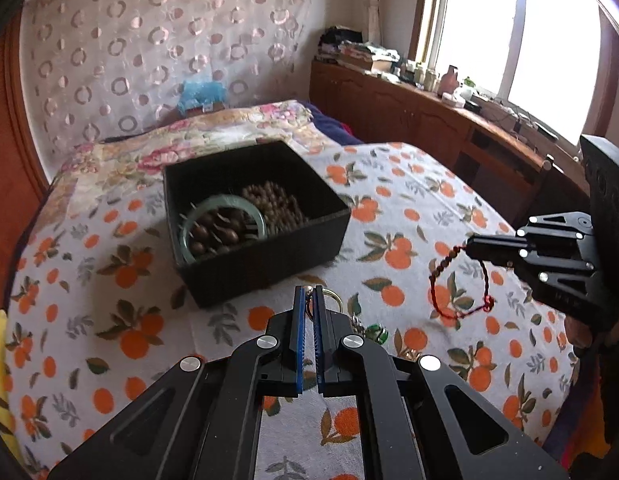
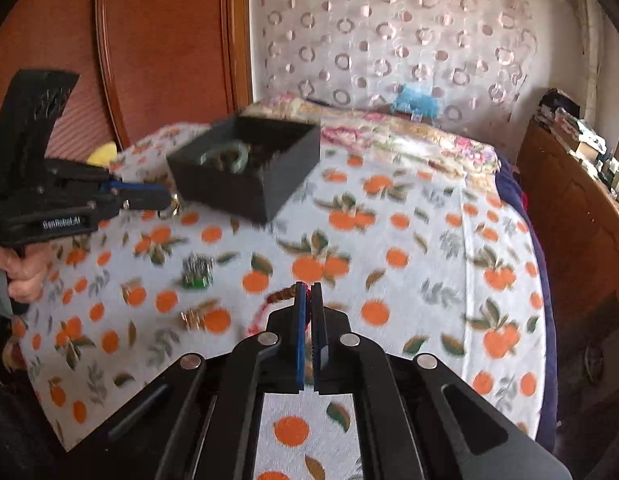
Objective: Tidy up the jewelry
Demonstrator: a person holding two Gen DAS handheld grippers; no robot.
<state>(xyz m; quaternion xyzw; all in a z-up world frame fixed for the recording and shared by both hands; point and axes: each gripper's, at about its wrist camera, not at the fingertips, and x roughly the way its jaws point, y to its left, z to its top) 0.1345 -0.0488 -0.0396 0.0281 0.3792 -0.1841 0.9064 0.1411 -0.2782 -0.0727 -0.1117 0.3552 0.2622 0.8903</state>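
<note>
A black open box [image 1: 265, 256] stands on the orange-print cloth and holds a green jade bangle [image 1: 221, 204], dark beads and a brown bead string [image 1: 275, 208]; it also shows in the right wrist view [image 2: 229, 192]. My left gripper [image 1: 309, 292] is shut on a metal key ring [image 1: 332, 295] just in front of the box. My right gripper [image 2: 308, 289] is shut on a red cord bracelet with brown beads [image 1: 459, 280] and holds it above the cloth, right of the box.
A green-and-silver trinket [image 2: 197, 272] and a small gold piece [image 2: 193, 318] lie on the cloth [image 2: 389, 240]. A wooden headboard [image 2: 161, 40] is behind, a wooden cabinet [image 1: 409, 112] with clutter stands on the right under a window.
</note>
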